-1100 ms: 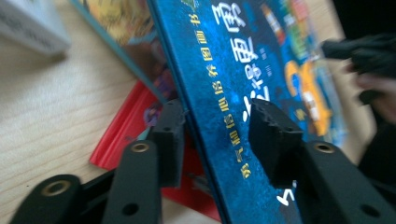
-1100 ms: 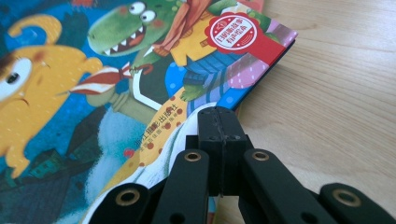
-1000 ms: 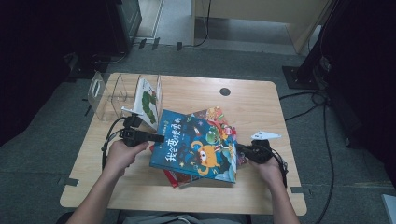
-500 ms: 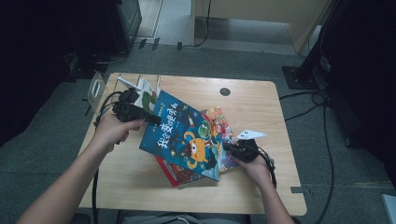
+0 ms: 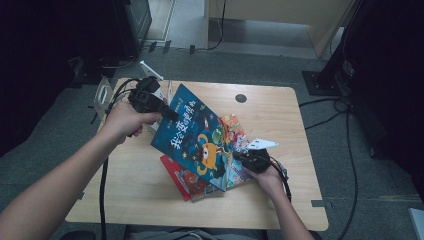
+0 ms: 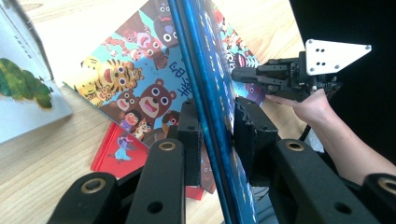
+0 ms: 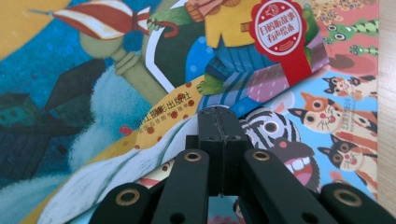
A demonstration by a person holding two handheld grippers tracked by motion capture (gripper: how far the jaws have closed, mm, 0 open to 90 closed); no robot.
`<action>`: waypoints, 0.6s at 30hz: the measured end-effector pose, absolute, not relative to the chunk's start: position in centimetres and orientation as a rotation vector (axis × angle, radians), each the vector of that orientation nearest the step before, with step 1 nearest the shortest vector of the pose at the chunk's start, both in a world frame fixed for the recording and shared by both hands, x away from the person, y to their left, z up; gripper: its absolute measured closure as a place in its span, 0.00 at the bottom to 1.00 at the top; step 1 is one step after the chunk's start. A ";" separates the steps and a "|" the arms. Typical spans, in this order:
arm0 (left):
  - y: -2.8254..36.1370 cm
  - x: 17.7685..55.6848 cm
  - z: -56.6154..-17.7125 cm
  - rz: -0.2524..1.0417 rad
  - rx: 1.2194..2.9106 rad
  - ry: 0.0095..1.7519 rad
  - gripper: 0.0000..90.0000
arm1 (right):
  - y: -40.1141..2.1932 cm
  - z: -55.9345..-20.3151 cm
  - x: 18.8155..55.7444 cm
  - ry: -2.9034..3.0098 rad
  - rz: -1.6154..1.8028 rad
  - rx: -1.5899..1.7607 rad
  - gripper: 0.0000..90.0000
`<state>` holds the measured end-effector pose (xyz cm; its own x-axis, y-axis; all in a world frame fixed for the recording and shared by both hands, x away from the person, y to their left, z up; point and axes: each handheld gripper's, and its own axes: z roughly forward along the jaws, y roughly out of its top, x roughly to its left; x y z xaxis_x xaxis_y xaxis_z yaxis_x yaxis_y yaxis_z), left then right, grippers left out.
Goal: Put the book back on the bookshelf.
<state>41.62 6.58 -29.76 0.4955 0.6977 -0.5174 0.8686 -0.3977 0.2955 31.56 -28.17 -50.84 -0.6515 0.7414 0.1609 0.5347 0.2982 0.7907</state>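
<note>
- A person sits at a light wooden table [image 5: 150,200], holding a two-jaw gripper in each hand.
- The left gripper [image 5: 167,114], seen in the high view near the table's left rear, grips the upper left edge of a blue picture book [image 5: 200,135]. Its jaws have just been closing, and in the left gripper view the black pads [image 6: 191,135] press on both sides of the book's thin edge.
- The blue picture book is lifted and tilted, its left edge raised above the table, its lower right part near the right gripper [image 5: 240,156].
- The right gripper's jaws are pressed together with nothing between them. In the right gripper view the closed tip lies against the book covers.
- Beneath the lifted book lies a book with cartoon animals [image 6: 135,88] on its cover, and under that a red book [image 5: 187,182], both flat on the table.
- A clear rack [image 5: 102,95] stands at the table's left rear corner, with a white book showing a green shape [image 6: 23,88] in it.
</note>
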 end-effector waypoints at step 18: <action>3.8 42.2 -26.5 -0.496 2.389 1.172 0.93 | -28.2 -50.5 31.5 2.333 1.235 1.087 0.83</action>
<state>42.18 3.78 -26.53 0.5784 0.6515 -0.4909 0.8060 -0.5492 0.2208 31.48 -28.20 -50.52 -0.6749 0.7323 0.0913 0.4871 0.3492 0.8005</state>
